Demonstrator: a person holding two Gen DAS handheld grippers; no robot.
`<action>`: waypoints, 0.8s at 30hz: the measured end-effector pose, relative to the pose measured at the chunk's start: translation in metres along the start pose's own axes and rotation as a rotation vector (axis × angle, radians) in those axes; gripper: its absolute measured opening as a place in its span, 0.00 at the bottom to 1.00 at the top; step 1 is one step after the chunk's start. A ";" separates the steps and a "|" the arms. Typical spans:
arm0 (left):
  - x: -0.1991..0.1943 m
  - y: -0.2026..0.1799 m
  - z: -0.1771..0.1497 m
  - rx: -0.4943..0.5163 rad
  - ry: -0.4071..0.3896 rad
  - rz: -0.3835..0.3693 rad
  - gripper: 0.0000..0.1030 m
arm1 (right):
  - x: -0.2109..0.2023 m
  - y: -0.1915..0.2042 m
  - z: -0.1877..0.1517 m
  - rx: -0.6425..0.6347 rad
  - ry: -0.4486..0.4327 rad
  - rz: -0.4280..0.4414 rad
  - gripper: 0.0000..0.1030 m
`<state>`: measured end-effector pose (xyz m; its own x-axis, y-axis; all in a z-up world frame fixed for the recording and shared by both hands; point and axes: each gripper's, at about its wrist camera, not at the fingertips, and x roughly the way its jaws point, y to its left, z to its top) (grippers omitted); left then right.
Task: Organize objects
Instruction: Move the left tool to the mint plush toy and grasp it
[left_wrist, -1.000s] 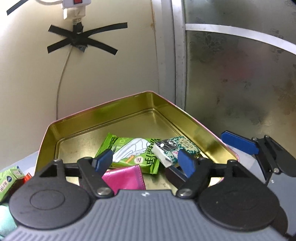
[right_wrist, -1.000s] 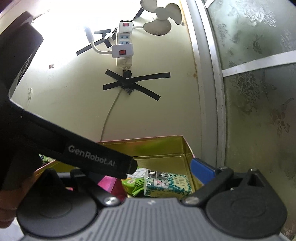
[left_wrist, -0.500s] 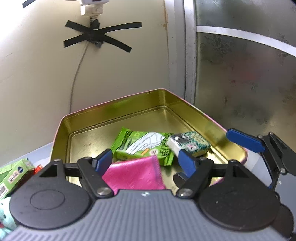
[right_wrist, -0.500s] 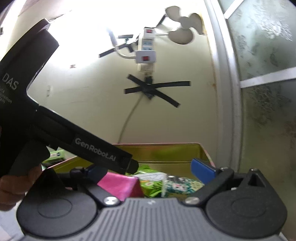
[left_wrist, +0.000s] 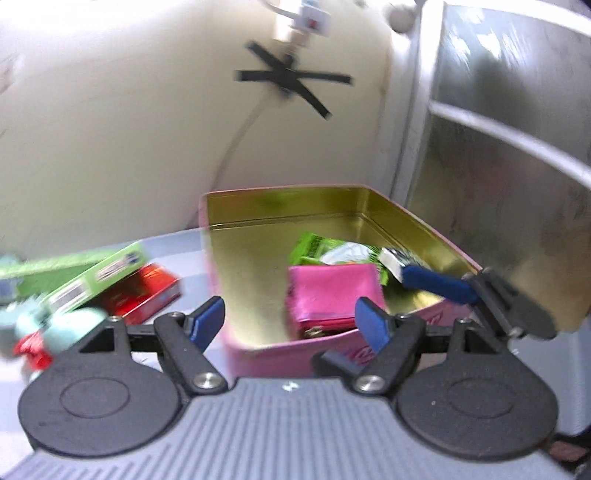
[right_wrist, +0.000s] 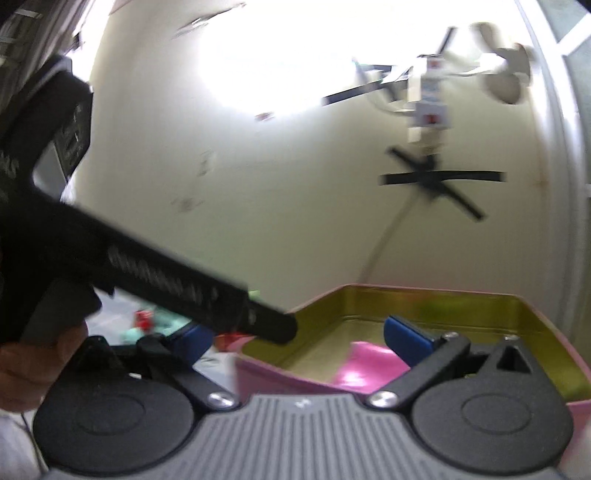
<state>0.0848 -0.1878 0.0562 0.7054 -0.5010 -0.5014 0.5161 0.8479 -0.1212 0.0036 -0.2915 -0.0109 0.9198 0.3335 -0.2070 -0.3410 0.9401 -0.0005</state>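
Note:
A tin (left_wrist: 280, 206), pink outside and gold inside, stands against the wall. In it lie a pink pouch (left_wrist: 332, 295), a green packet (left_wrist: 325, 245) and a small patterned box (left_wrist: 391, 258) partly behind a blue finger. My left gripper (left_wrist: 290, 325) hovers open and empty just outside the tin's near wall. My right gripper (right_wrist: 299, 338) is open too, with nothing between its fingers; one fingertip (right_wrist: 406, 336) hangs over the tin (right_wrist: 424, 299) above the pouch (right_wrist: 369, 365). The left gripper's black body (right_wrist: 166, 280) crosses the right wrist view.
On the table left of the tin lie a green box (left_wrist: 92, 273), a red box (left_wrist: 147, 291) and a teal and red toy (left_wrist: 55, 325). A cream wall with a taped cable (left_wrist: 291, 81) is behind, and a frosted glass door (left_wrist: 498, 184) is to the right.
Both grippers have drawn back from over the tin and swung left. The boxes and toy on the left have come into the left wrist view. The pouch stays in the tin.

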 end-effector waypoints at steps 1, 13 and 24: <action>-0.011 0.014 -0.001 -0.038 -0.016 -0.004 0.77 | 0.004 0.010 0.002 -0.016 0.007 0.022 0.99; -0.041 0.181 -0.037 -0.463 -0.011 0.225 0.75 | 0.117 0.086 0.006 0.028 0.272 0.219 0.81; 0.010 0.204 -0.047 -0.507 0.058 0.142 0.77 | 0.191 0.108 -0.003 -0.039 0.359 0.158 0.78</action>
<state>0.1743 -0.0115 -0.0137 0.7162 -0.3766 -0.5876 0.1071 0.8912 -0.4407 0.1422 -0.1260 -0.0535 0.7311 0.4213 -0.5367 -0.4864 0.8735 0.0232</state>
